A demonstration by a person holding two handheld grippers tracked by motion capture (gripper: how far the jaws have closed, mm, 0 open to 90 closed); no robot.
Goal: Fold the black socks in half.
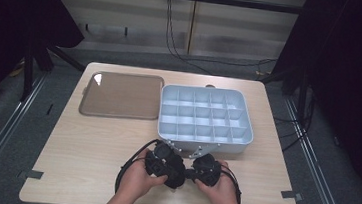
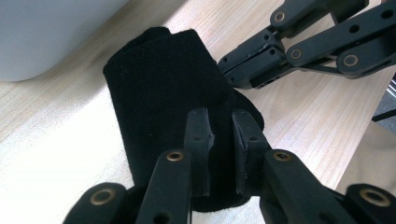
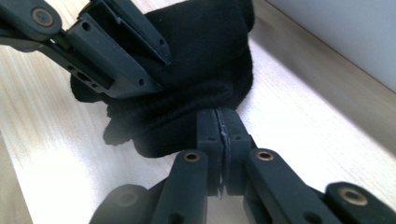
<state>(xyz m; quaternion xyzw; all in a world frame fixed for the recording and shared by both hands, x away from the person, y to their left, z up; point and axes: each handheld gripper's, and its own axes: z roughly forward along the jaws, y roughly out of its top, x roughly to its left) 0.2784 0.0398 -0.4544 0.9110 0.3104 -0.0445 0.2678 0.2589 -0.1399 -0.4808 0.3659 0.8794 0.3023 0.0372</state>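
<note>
Black cloth (image 2: 168,98) hides under both grippers, left gripper (image 2: 219,140) pinching its edge

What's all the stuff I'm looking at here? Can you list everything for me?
Table: one, light wood, under everything.
Divided box: one, pale blue-grey, many small compartments with nothing in them, right of the table's middle.
Lid: one, brownish and see-through, lying flat to the left of the box.
Black cloth: one, dark knitted fabric, rolled or folded, near the front edge just in front of the box.
Cables: a few, black, on the floor behind the table.
Left tongs: one, black, closed on the cloth.
Right tongs: one, black, pinching the cloth's edge.
Hands: two, each holding one pair of tongs, at the near edge.
</note>
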